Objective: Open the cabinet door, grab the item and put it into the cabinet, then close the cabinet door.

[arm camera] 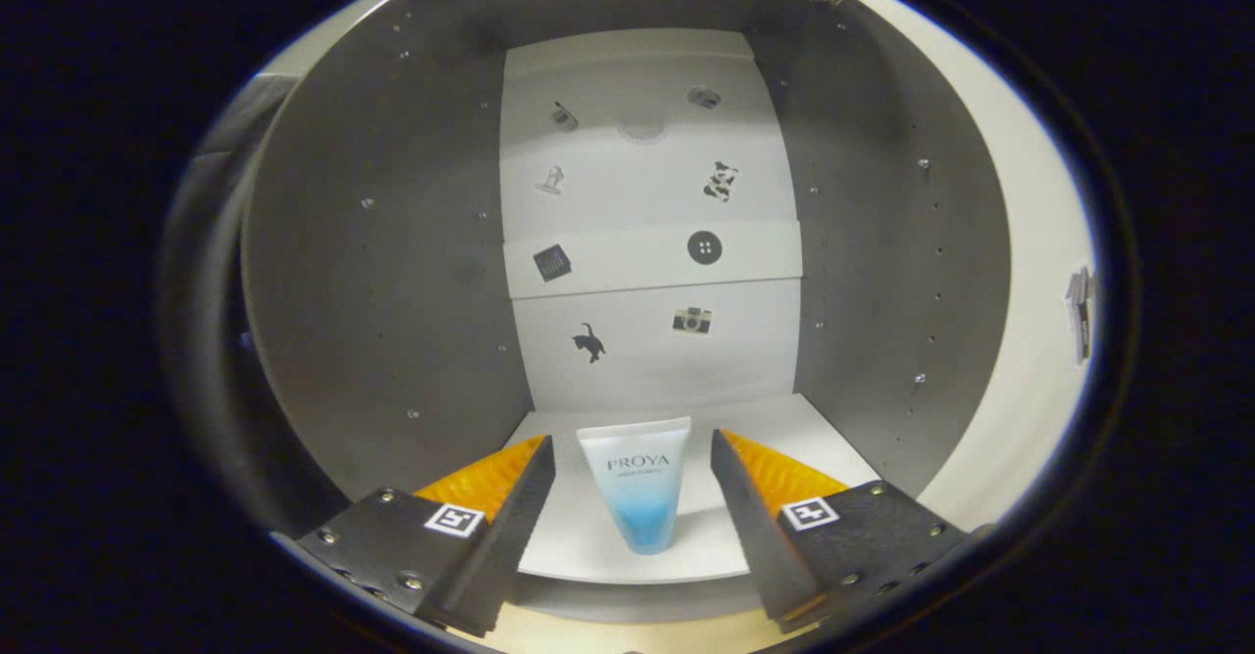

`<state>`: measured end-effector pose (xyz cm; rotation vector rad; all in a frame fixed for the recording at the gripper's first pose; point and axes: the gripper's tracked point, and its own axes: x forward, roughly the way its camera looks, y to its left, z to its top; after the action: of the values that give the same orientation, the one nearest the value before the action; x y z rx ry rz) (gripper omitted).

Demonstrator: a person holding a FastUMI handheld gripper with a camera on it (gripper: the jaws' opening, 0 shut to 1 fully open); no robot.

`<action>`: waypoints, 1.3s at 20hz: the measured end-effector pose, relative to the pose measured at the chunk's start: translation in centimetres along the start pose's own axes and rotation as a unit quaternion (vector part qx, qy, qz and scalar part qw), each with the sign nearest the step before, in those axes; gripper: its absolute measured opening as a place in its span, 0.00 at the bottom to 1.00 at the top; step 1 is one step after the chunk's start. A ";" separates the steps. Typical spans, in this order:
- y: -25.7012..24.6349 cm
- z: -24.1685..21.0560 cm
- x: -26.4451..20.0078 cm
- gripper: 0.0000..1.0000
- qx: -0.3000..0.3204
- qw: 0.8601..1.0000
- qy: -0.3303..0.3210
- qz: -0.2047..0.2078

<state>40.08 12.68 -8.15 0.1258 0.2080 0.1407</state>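
Inside the cabinet (373,272), door (1020,340) swung wide at right. Stood the tube (637,492) cap-down on the bottom shelf (784,428), between the fingers of the claw (633,497). Held spread, touching neither side, likely to leave it standing. Door not yet closed.

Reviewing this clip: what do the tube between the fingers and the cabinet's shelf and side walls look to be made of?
Tube: likely soft plastic, smooth, white fading to translucent blue at its narrow lower end. It stands between the open gripper fingers, untouched. Shelf and side walls: apparently laminated board, matte and flat, with rows of small drilled holes and fittings in the walls.
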 end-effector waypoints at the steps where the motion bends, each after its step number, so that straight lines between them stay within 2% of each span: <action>1: -0.1 0.3 -0.9 0.96 -0.001 1.000 -0.004 -0.002; 7: -0.3 0.7 -10.2 0.98 -0.019 0.999 -0.020 -0.023; 14: -1.7 -0.3 -25.6 0.99 -0.033 0.997 -0.026 -0.057; 19: -5.3 -0.8 -34.8 0.98 -0.023 0.995 -0.026 -0.091; 22: -8.8 -0.9 -39.7 0.98 -0.029 0.991 -0.034 -0.126; 26: -13.3 -0.9 -43.7 0.98 -0.012 0.985 -0.046 -0.165</action>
<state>-0.81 -6.93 -2.26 0.0723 0.1321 -0.1926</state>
